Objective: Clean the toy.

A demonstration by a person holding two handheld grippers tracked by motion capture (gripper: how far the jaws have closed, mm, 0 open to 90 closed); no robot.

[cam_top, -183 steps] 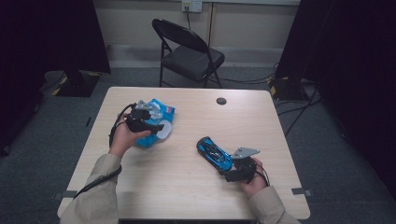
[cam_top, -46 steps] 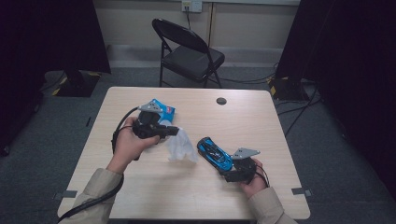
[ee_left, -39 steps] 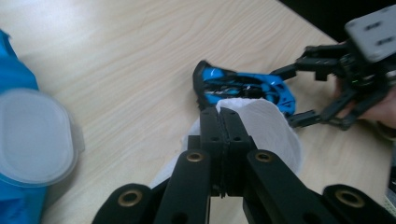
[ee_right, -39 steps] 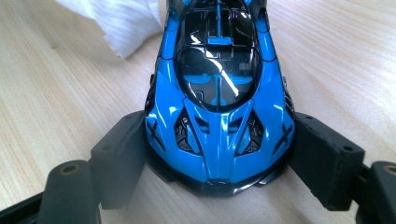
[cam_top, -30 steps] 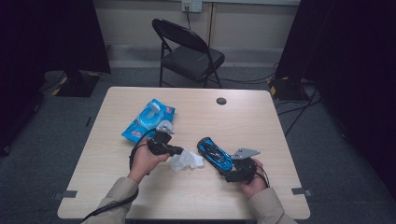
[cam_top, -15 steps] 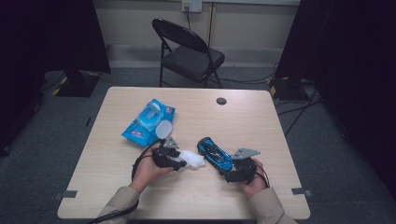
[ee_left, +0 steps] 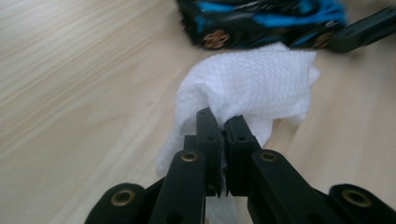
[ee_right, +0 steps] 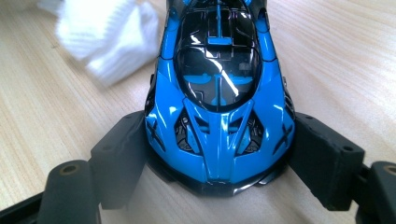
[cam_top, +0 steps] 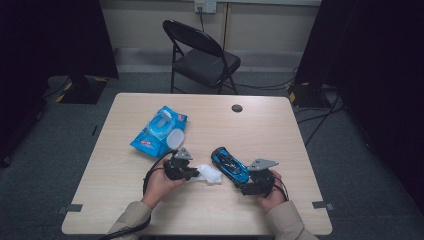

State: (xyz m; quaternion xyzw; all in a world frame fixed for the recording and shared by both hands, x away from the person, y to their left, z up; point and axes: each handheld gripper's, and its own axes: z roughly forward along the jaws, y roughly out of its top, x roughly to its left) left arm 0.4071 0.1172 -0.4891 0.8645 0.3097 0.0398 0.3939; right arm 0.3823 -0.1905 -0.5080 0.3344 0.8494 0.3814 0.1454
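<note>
High view: a white wipe (cam_top: 208, 174) is being held by the left gripper (cam_top: 192, 172) on the counter (cam_top: 280, 125), beside a blue toy car (cam_top: 230, 165). Left gripper view: soft, limp wipe (ee_left: 261, 84) is being pinched at one edge. Right gripper view: car (ee_right: 219, 93), rigid, glossy, likely slippery, is being clamped across its end by the right gripper (ee_right: 219, 158).

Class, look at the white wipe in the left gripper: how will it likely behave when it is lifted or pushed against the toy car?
The wipe is crumpled and folded, so it probably flops and drapes when lifted. It looks thin, so likely very light. Pinched at one edge by the left gripper, pushed against the car it would probably bunch up rather than move it.
</note>
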